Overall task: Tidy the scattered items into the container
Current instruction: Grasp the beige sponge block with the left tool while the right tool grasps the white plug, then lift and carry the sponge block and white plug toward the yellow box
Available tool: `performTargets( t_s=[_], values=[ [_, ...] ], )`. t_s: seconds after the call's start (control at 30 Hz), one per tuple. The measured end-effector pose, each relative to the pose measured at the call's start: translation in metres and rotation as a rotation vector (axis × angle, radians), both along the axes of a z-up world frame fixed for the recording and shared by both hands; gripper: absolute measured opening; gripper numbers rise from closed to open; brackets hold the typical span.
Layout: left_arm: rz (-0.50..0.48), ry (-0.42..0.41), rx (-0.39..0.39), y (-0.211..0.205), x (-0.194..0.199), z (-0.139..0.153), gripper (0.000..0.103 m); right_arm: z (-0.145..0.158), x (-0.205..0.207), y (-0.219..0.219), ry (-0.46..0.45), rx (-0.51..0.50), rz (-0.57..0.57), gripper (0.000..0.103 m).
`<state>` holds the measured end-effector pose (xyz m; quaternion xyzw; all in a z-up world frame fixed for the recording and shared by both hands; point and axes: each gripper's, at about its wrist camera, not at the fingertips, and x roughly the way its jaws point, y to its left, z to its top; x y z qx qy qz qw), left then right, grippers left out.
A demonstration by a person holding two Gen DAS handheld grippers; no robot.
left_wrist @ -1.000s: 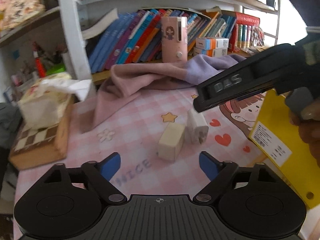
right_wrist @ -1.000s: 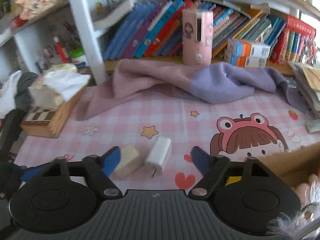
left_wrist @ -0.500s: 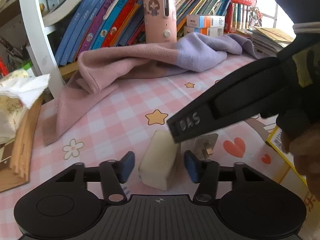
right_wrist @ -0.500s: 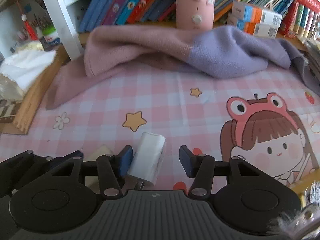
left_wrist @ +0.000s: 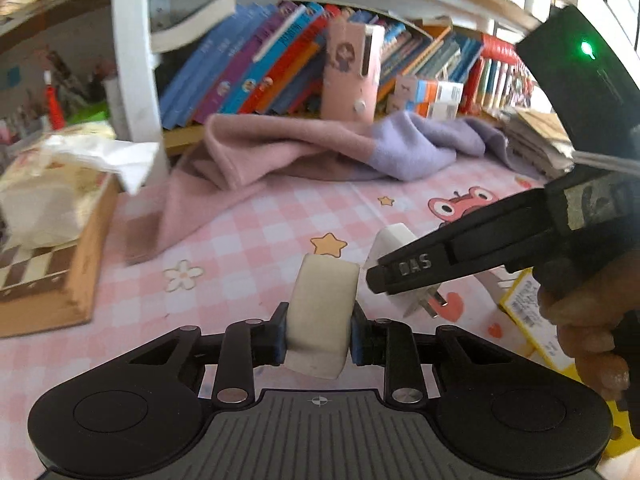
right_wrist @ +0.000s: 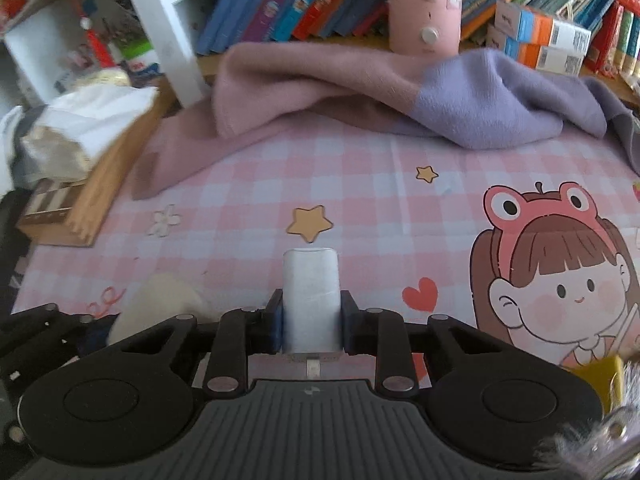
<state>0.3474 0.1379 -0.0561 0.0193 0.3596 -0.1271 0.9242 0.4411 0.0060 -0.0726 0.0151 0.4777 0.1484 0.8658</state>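
Gripping a cream rounded block [left_wrist: 320, 316] between its blue pads, the left claw [left_wrist: 319, 334] is clamped tight on it just above the pink checked counter [left_wrist: 248, 240]. The block is matte, soft-cornered and off-white, possibly an adapter or an eraser; blur hides which. The right claw [right_wrist: 309, 326] is likewise closed on a white charger plug [right_wrist: 310, 300], a glossy rounded brick with metal prongs pointing back toward the camera. From the left wrist view the plug [left_wrist: 394, 240] sits just beside the block, under the right claw's black arm. A second ago both claws stood wide open with the two pieces lying free on the counter; half a second ago the pads were straddling them. A yellow container [left_wrist: 528, 320] edge shows at the right.
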Motion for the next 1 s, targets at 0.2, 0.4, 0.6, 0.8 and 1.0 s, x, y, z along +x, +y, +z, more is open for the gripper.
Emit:
performTargets(
  t_s=[0.2,0.4,0.6,0.8,1.0],
  values=[
    [0.037,0.012,-0.031,0.013,-0.038,0.013,0.027,0.021,-0.039,0.004,-0.034,0.007,0.074,0.025],
    [0.08,0.019,-0.063,0.026,-0.076,0.02,0.027,0.036,-0.079,0.008,-0.061,0.01,0.127,0.025],
    [0.097,0.0,-0.077,0.031,-0.114,0.034,0.026,0.048,-0.119,0.003,-0.098,0.01,0.148,0.025],
    [0.093,-0.012,-0.09,0.029,-0.156,0.044,0.026,0.06,-0.16,-0.007,-0.122,0.021,0.165,0.025],
    [0.11,-0.01,-0.107,0.036,-0.196,0.051,0.025,0.07,-0.203,-0.013,-0.144,0.012,0.19,0.025]
  ],
)
